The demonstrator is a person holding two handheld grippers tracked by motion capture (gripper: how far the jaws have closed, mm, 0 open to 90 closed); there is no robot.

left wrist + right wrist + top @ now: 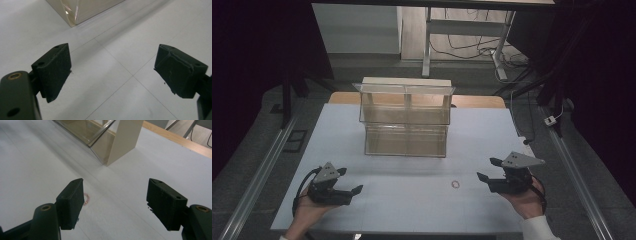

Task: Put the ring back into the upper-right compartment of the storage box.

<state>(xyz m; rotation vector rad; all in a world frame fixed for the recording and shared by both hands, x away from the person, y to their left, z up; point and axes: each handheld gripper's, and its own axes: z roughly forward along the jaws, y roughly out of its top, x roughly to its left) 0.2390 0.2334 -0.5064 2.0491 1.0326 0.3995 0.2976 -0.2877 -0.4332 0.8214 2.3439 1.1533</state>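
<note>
A small reddish ring (455, 184), likely a rubber band, lies flat on the white desk (412, 210), in the open stretch in front of a clear two-tier box (406, 120) that stands well back toward the far edge. The ring is the thing nearest the tools, so it looks like the thing to be picked up.

The right hand-held gripper (490, 169) rests low over the desk at the right, held in the person's right hand (526, 197), with its jaws spread wide and nothing between them. The ring lies just to that gripper's left and slightly toward the person, near but not touching. In the right gripper view the ring (86, 198) peeks out from beside the left jaw, partly hidden by it, so it sits off the line between the jaws rather than centred in the gap.

The left hand-held gripper (350, 181) sits at the left of the desk, also spread and empty, and is well apart from the ring. In the left gripper view its jaws frame bare desk and a corner of the box (82, 11).

Being round and flat, the ring has no long axis to line up with. My judgement is that the right gripper is the one to take it, and the move turns on shifting leftward until the ring lies between the jaws, then coming down onto the desk to pinch a thin edge.
</note>
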